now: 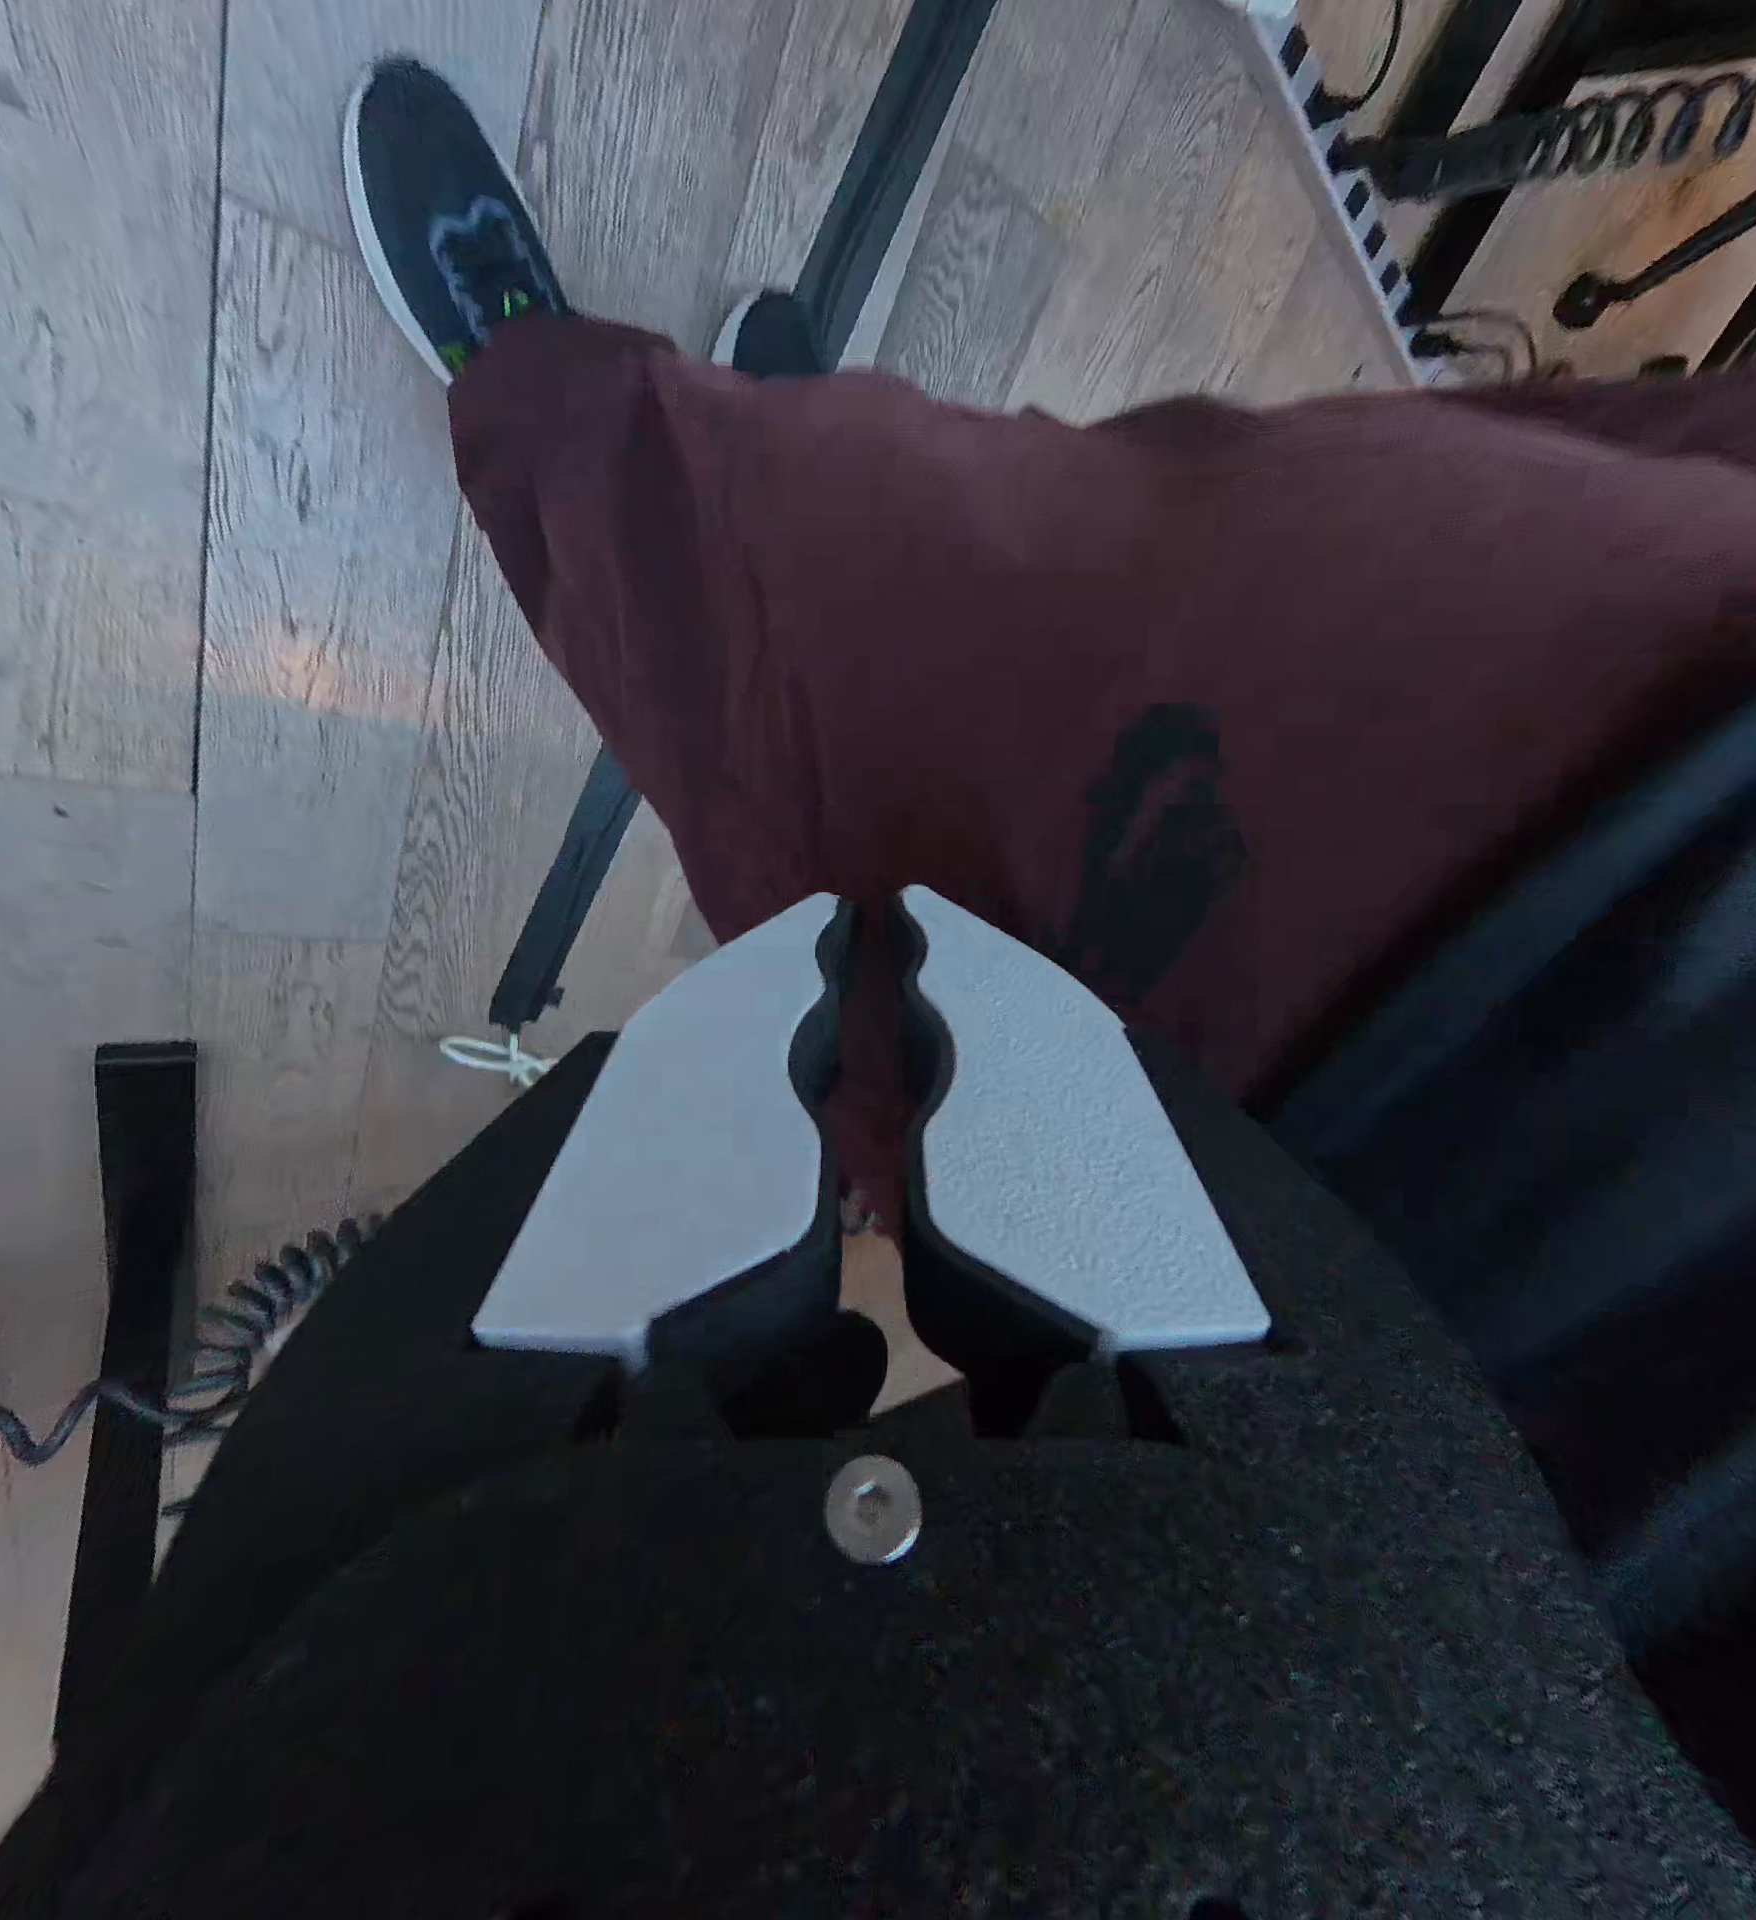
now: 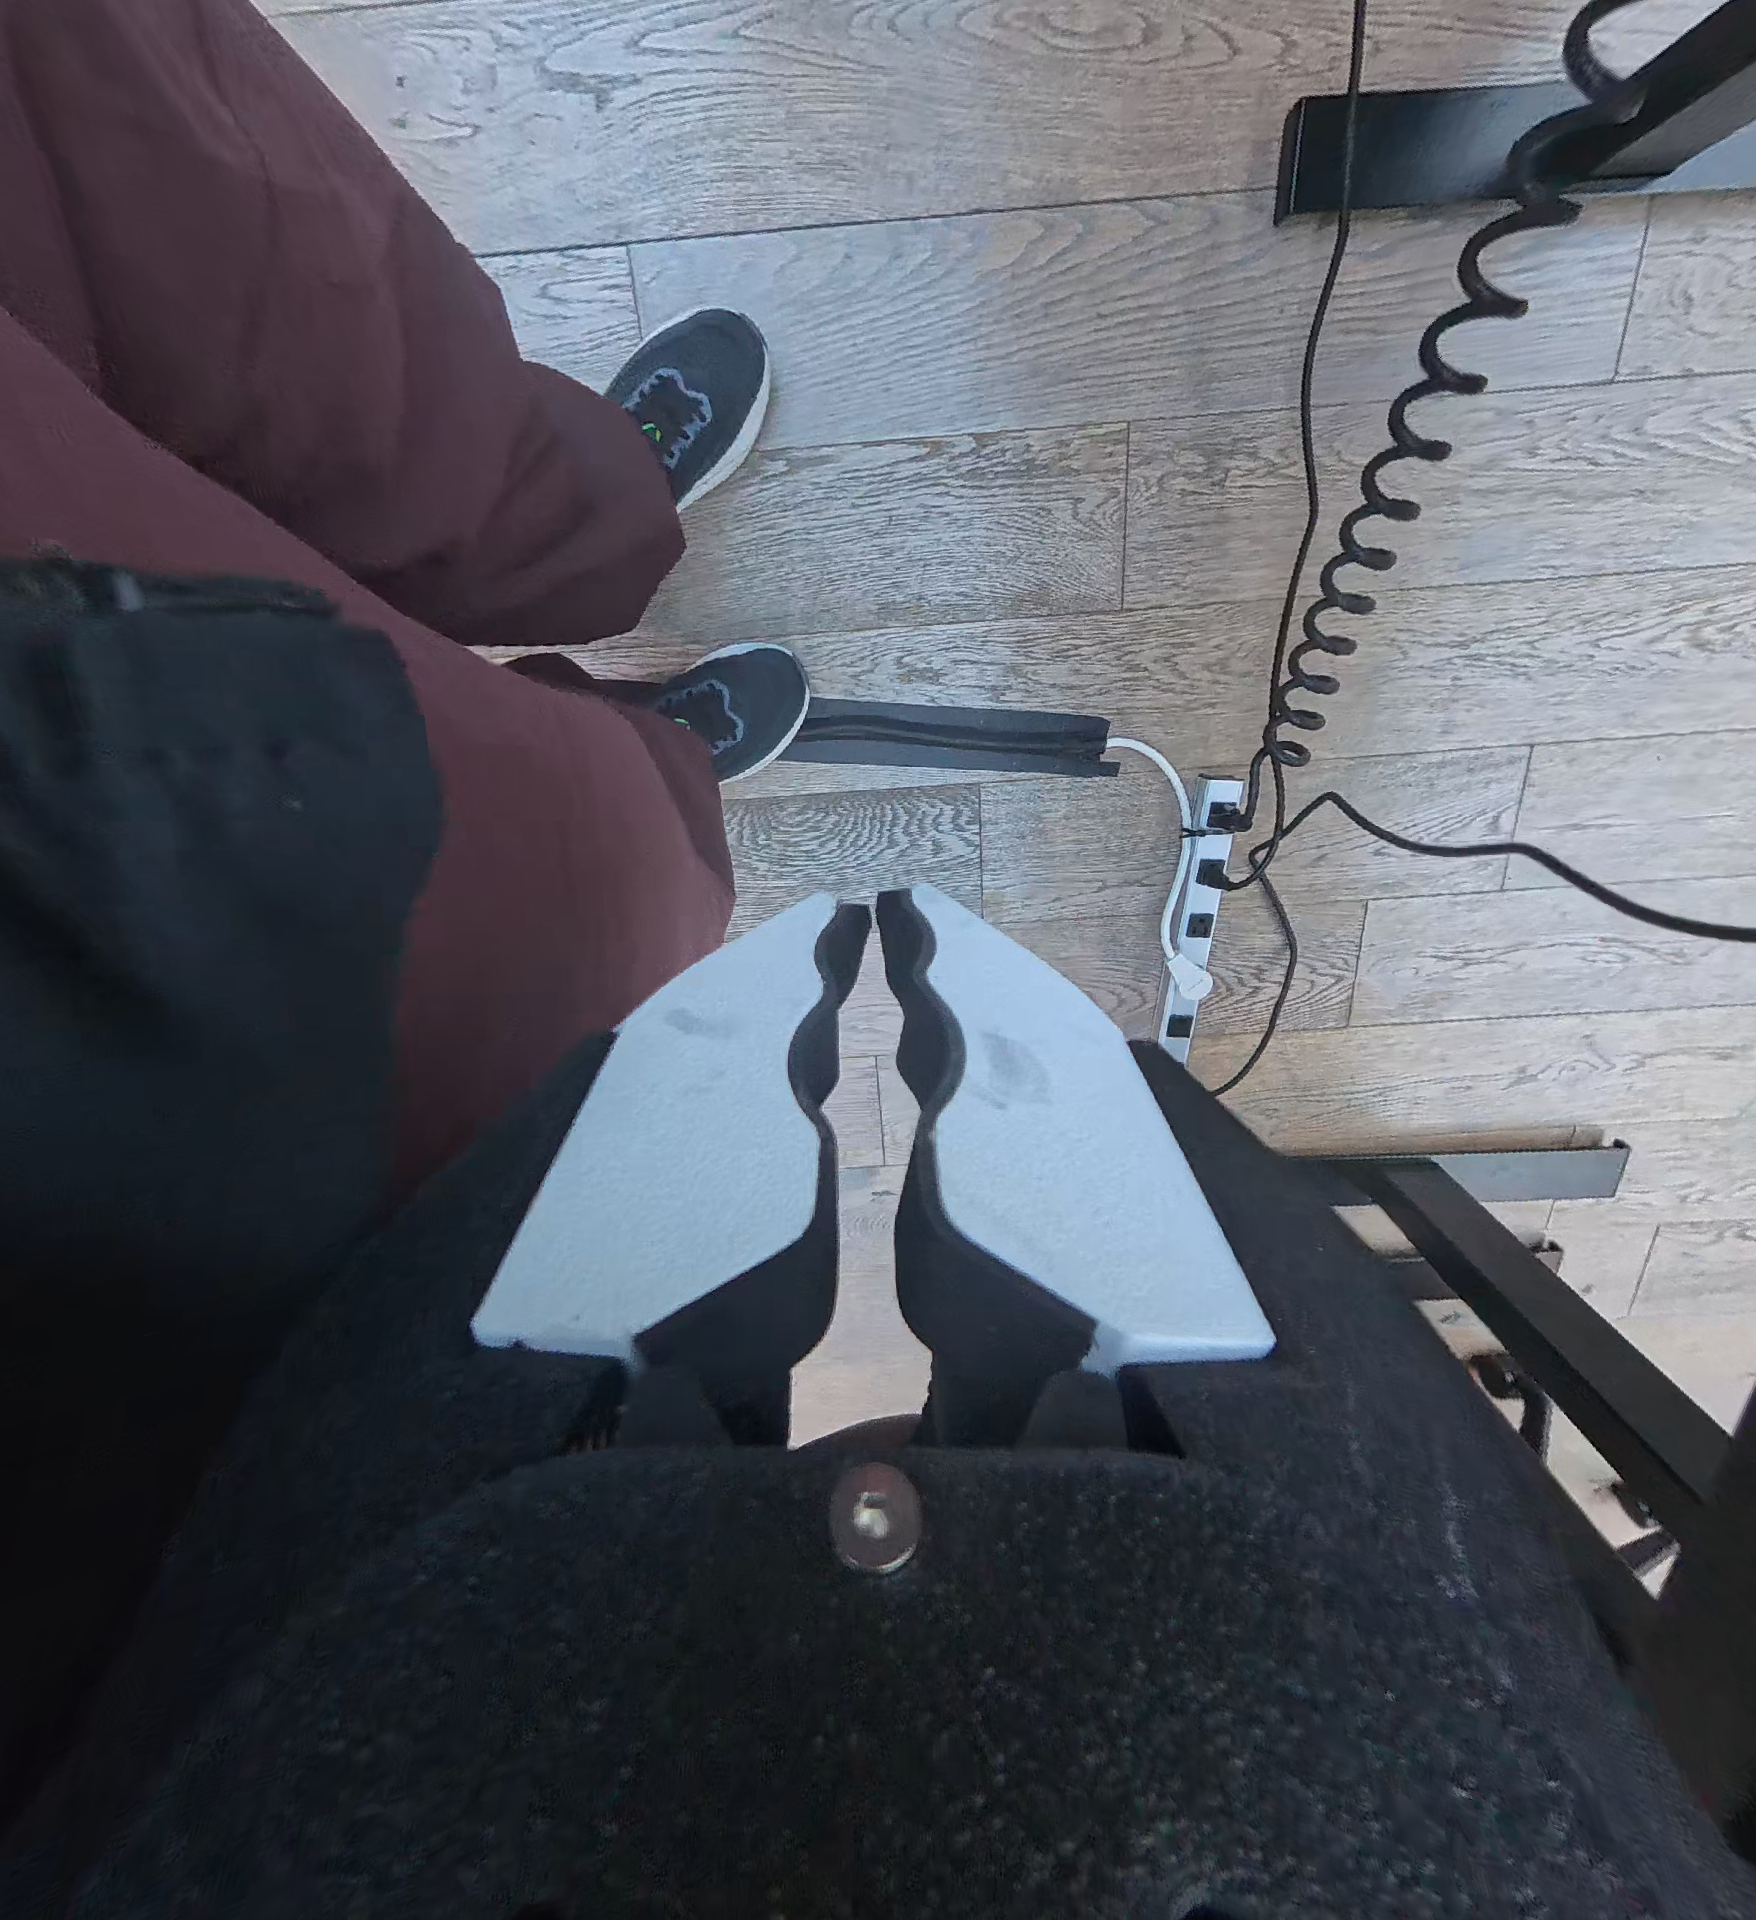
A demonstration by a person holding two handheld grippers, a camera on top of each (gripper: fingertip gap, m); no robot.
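Above a wood floor (image 2: 957, 364), both grippers point down beside maroon trousers (image 1: 1061, 623): left gripper (image 1: 869, 904) and right gripper (image 2: 872, 904) are both clenched, empty.

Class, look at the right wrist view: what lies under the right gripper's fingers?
Under the right gripper, wood floor shows through its narrow gap. A white power strip lies just right, maroon trousers left. The floor directly beneath the fingers is covered.
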